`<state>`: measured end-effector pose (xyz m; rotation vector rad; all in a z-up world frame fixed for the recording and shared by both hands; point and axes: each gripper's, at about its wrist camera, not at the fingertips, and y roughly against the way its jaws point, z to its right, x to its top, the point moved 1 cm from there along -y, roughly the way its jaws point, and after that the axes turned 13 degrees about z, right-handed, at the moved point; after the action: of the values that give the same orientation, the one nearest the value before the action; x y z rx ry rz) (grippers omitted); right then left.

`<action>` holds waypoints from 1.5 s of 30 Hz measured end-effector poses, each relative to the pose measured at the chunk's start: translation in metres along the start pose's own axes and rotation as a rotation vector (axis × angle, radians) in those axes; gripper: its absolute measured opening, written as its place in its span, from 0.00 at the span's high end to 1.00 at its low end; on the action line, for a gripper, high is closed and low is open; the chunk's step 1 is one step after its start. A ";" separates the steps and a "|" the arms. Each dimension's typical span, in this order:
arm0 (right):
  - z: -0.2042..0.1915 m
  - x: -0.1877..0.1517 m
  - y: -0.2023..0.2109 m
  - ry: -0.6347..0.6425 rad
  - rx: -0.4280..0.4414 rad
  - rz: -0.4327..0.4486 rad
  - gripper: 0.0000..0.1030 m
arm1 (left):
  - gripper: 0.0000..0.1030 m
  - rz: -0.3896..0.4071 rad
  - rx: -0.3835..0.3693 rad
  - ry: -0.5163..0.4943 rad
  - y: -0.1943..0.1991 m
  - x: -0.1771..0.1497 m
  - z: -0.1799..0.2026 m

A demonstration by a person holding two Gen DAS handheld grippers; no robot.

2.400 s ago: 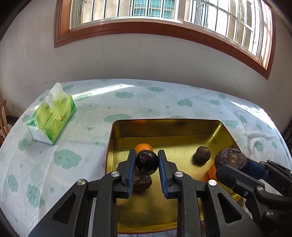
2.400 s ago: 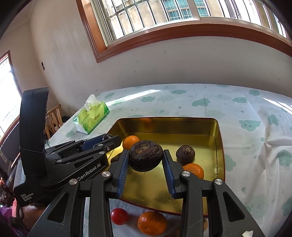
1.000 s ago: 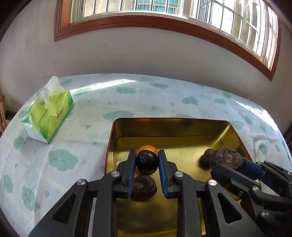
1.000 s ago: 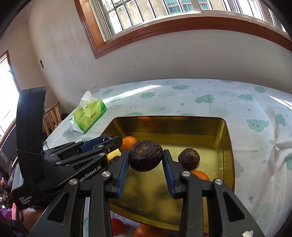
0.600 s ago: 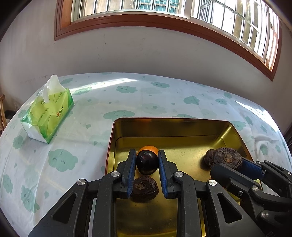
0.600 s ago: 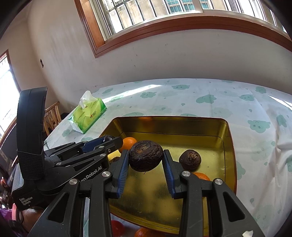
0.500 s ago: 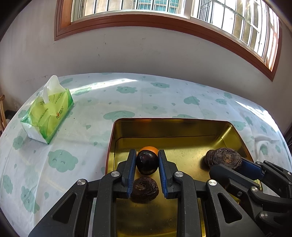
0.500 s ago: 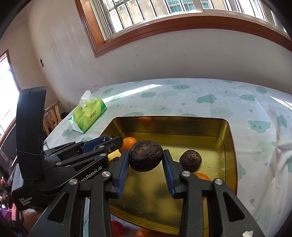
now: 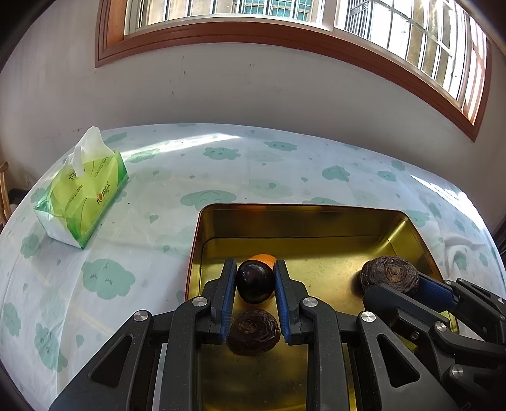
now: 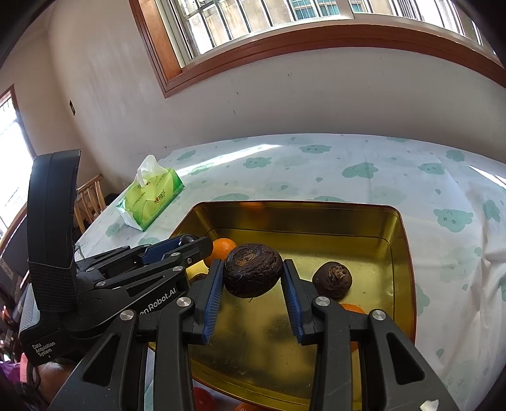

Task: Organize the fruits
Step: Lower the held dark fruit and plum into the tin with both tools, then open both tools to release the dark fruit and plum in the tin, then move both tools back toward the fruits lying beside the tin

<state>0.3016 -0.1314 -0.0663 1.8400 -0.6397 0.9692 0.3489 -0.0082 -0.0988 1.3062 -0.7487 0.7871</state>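
left gripper (image 9: 255, 281): clenched on your smooth dark plum (image 9: 255, 280), over the tray (image 9: 284, 212); slippery, squeeze its middle.
right gripper (image 10: 252, 274): grasping the wrinkled fruit (image 10: 253, 268); light, brittle.

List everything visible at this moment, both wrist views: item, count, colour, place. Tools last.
Tray: one, gold, on the table.
Tablecloth: one, pale with green clouds, covers the table.
Tissue pack: one, green, left of the tray.
Smooth fruit: one, dark, in the left tool.
Wrinkled fruits: three, dark brown; one in the right tool, two lying in the tray.
Oranges: two in the tray; another orange edge and a red fruit in front of the tray.
Chair: wooden, beyond the table's left edge.
Window: wood-framed, above.
Left tool: black, blue pads, shut.
Right tool: same, shut.
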 end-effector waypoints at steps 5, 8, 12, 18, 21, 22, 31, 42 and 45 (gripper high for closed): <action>0.000 0.000 -0.002 0.001 0.001 -0.001 0.66 | 0.76 -0.002 0.001 0.004 -0.002 -0.001 -0.002; 0.000 -0.001 -0.004 0.001 0.002 -0.004 0.66 | 0.76 -0.004 0.003 0.003 -0.005 -0.001 -0.003; 0.000 -0.001 -0.006 0.000 0.002 -0.004 0.66 | 0.76 -0.008 0.003 0.008 -0.006 -0.002 -0.004; 0.000 -0.001 -0.007 0.001 0.002 -0.005 0.66 | 0.76 -0.011 0.004 0.006 -0.007 -0.002 -0.005; 0.000 0.000 -0.008 0.001 0.003 -0.003 0.65 | 0.75 -0.002 0.013 0.005 -0.007 -0.002 -0.005; 0.000 -0.001 -0.008 0.003 0.003 0.002 0.65 | 0.75 -0.001 0.014 0.004 -0.007 -0.002 -0.005; 0.001 -0.002 -0.003 0.000 0.003 0.031 0.62 | 0.56 0.004 0.014 -0.003 -0.006 -0.003 -0.002; 0.012 0.002 0.043 -0.025 -0.007 0.106 0.60 | 0.44 0.063 0.030 -0.016 0.020 0.007 0.001; 0.018 -0.004 0.066 -0.031 -0.021 0.116 0.59 | 0.44 0.081 0.032 -0.020 0.032 0.008 0.002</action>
<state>0.2556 -0.1759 -0.0421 1.8193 -0.7795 1.0071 0.3263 -0.0063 -0.0744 1.3207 -0.8114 0.8550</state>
